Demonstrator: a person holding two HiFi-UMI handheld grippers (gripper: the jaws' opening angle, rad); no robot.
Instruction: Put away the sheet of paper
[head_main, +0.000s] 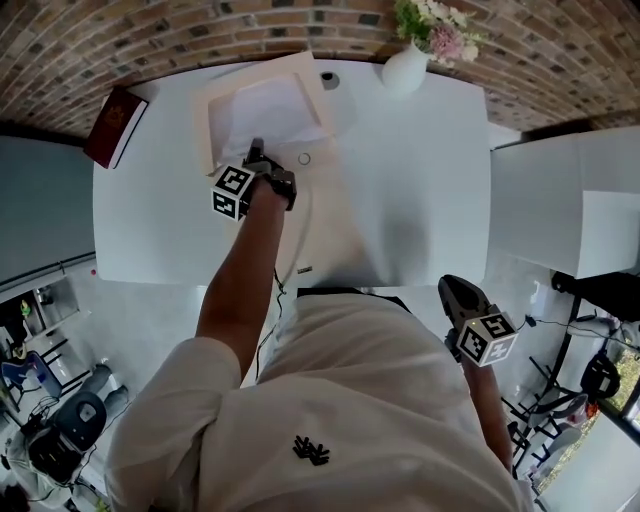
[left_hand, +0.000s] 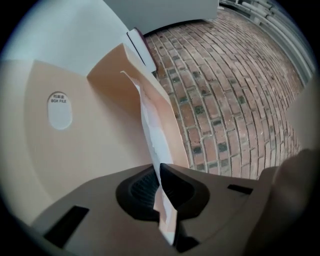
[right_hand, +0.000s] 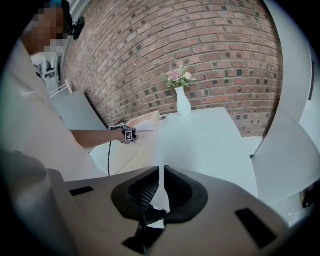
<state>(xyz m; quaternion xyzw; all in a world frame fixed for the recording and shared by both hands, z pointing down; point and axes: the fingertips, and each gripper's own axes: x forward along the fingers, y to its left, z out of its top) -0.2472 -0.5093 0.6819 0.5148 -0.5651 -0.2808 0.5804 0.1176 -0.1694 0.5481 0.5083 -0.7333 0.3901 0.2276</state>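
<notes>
A beige box file (head_main: 212, 105) lies open at the back left of the white table (head_main: 400, 190), with the white sheet of paper (head_main: 270, 110) lying in it. My left gripper (head_main: 256, 152) is at the sheet's near edge. In the left gripper view the left gripper (left_hand: 162, 192) is shut on the sheet's edge (left_hand: 149, 125), which stands up in front of the file's beige flap (left_hand: 75, 150). My right gripper (head_main: 455, 290) hangs off the table's near right corner. In its own view the right gripper (right_hand: 161, 172) is shut with nothing between its jaws.
A white vase (head_main: 405, 70) with flowers stands at the table's back edge, and a red book (head_main: 115, 125) lies on the back left corner. A second white table (head_main: 550, 200) stands to the right. A brick wall runs behind both.
</notes>
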